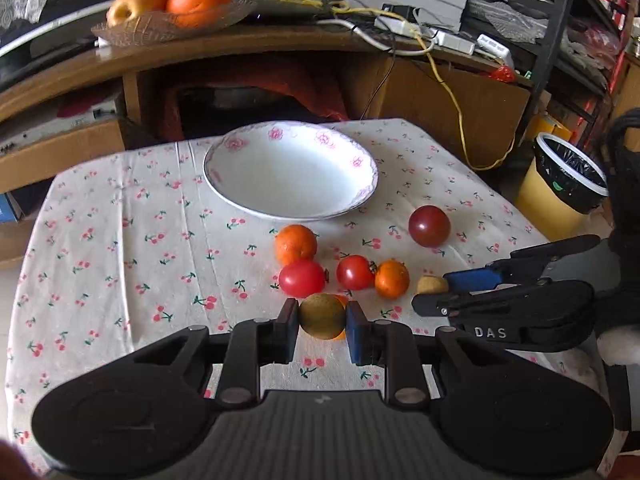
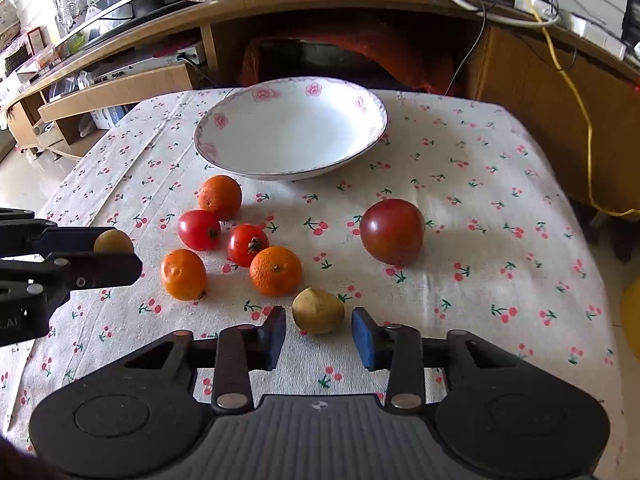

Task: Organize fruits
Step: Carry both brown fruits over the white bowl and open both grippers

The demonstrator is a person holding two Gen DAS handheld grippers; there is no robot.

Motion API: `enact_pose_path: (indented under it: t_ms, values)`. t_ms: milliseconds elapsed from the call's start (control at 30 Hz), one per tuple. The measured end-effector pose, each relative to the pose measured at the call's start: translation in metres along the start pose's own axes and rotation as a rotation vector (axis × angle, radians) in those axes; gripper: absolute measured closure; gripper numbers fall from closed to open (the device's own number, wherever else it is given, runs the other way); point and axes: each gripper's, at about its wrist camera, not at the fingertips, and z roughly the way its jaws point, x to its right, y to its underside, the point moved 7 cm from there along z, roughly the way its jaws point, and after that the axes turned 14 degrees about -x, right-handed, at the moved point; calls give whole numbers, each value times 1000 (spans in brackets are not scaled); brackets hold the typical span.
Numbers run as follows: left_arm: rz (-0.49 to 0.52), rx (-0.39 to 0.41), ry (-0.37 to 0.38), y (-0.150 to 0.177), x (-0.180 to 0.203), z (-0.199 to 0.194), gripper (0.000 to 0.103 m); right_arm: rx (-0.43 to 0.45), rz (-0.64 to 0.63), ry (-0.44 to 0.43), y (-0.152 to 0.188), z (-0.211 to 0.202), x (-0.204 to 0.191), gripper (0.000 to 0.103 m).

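A white bowl with pink flowers (image 1: 362, 162) (image 2: 370, 112) stands at the far side of the cherry-print table. My left gripper (image 1: 322, 322) is shut on a small brown-green fruit (image 1: 322, 316), also seen in the right wrist view (image 2: 113, 241), held just above the cloth. My right gripper (image 2: 319, 338) is open, its fingers on either side of a small yellowish fruit (image 2: 318, 311) (image 1: 431, 284) lying on the cloth. Between them lie two red tomatoes (image 2: 199, 230) (image 2: 247, 245), three oranges (image 2: 220, 197) (image 2: 183, 274) (image 2: 276, 271) and a large dark red tomato (image 2: 392, 231) (image 1: 429, 225).
A wooden desk (image 1: 240, 46) behind the table carries a glass dish of oranges and an apple (image 1: 172, 4), cables and power strips. A yellow bin with a black liner (image 1: 560, 184) stands at the right. Cardboard boxes (image 1: 60, 152) sit at the left.
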Motion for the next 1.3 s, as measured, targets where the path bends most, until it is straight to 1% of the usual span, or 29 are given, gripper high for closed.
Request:
enact_pose_path:
  t_ms: [133, 233, 367, 500, 633, 767, 1033, 1167, 1300]
  values:
    - [-10, -30, -3, 2, -3, 9, 70, -7, -24, 3, -2, 2, -2, 78]
    - [-1, -34, -14, 2, -3, 11, 70, -24, -38, 9, -1, 3, -3, 79]
    - [6, -31, -18, -1, -2, 11, 70, -40, -20, -13, 1, 0, -2, 80]
    - [12, -14, -18, -12, 3, 9, 70, 3, -14, -59, -4, -12, -7, 80]
    - [22, 15, -20, -28, 8, 7, 70, 43, -8, -97, -18, -23, -11, 80]
    - [20, 47, -34, -46, 9, 5, 70, 76, 0, -106, -35, -26, -12, 80]
    - [-33, 98, -50, -80, -11, 12, 70, 131, 45, -106, -70, -20, -4, 80]
    - [-60, 98, -47, -90, -21, 22, 70, 155, 47, -118, -86, -14, -3, 80]
    - [-79, 69, -50, -89, -29, 37, 70, 155, 41, -127, -95, -2, -1, 80]
